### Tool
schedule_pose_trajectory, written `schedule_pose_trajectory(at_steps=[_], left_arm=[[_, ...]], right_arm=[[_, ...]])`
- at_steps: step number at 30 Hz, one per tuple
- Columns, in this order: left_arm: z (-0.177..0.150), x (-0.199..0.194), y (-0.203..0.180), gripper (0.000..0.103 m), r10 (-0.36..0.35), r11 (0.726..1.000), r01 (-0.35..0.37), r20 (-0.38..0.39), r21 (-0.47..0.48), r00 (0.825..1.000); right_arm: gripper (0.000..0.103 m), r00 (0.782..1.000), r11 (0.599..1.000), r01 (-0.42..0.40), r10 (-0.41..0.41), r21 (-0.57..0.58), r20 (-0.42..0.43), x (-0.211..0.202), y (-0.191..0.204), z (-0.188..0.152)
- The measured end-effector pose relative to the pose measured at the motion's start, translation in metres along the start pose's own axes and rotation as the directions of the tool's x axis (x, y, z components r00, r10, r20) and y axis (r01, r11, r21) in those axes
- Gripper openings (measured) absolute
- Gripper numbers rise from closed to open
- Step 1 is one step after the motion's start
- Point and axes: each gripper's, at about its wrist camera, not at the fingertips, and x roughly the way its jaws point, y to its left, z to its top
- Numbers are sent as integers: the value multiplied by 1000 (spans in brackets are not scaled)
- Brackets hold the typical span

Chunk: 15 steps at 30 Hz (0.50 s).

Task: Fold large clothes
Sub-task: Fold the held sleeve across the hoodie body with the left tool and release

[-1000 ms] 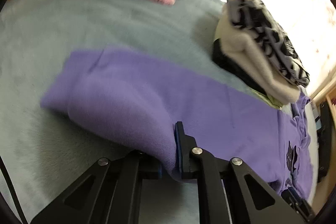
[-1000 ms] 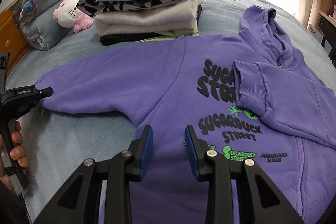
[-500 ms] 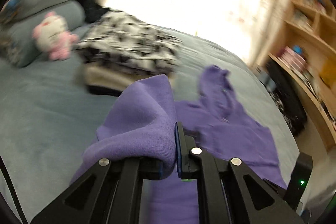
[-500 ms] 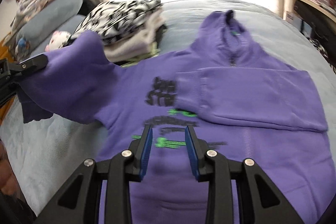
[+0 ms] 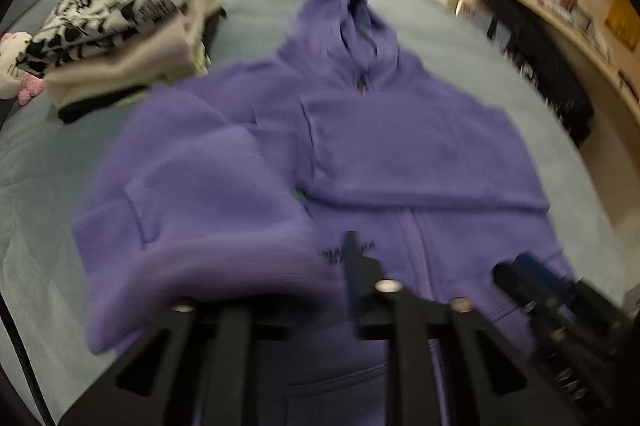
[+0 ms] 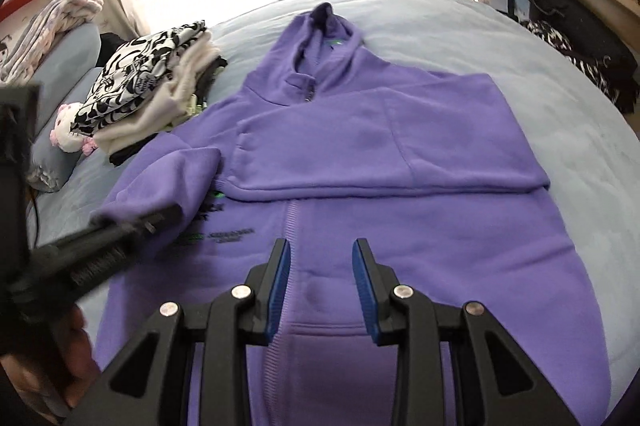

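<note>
1. Purple hoodie [image 6: 400, 226] lies front-up on the blue-grey bed [image 6: 560, 106], straight ahead of the R gripper [image 6: 321, 290], hood end farthest from it.
2. One sleeve [image 6: 360, 150] is already laid flat across the chest, ahead of the R fingers and a bit to their right.
3. L gripper [image 6: 152, 222] sits to the left of the R one and is clamped on the other sleeve's cuff [image 6: 132, 210]; that sleeve [image 6: 168, 182] hangs raised over the hoodie's left side, covering part of the printed text.
4. L wrist view is blurred w/ motion; the cuff [image 5: 208, 266] bunches right in front of its fingers, so the grip is read from the R cam.
5. R gripper: jaws moderately apart, nothing between them, hovering above the zip line near the hem, not touching fabric as far as I can tell.
6. Step in hand, I judge: second sleeve fold-in, roughly halfway through the folding.
7. Next move prob. calls for carrying the cuff across toward the first sleeve, laying it flat w/o dragging the body, then letting go.
8. Risk: sleeve bunches or lands askew; the R gripper could pin the body to stop it.
9. Stack of folded clothes [image 6: 152, 86] and plush toy [image 6: 68, 130] lie far-left of the R gripper, apart from the hoodie's hem area.
</note>
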Motion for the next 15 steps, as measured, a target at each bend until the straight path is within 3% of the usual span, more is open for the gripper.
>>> schedule_pose_trajectory(at_steps=[1,3,15], left_arm=[[-4,4,-2,58,-4,1000,4,-21,3,1000],[-10,8,-2,74,-48,999,46,-55,-26,997],[-17,-28,15,76,-135,984,123,-87,-127,987]], right_arm=[[32,1000,1000,-3,3,5,-3,0,-3,-1],[32,1000,1000,-20,20,12,-9,1,-10,-1],[32,994,994,-107,108,-30,9,-12,-6,-2]])
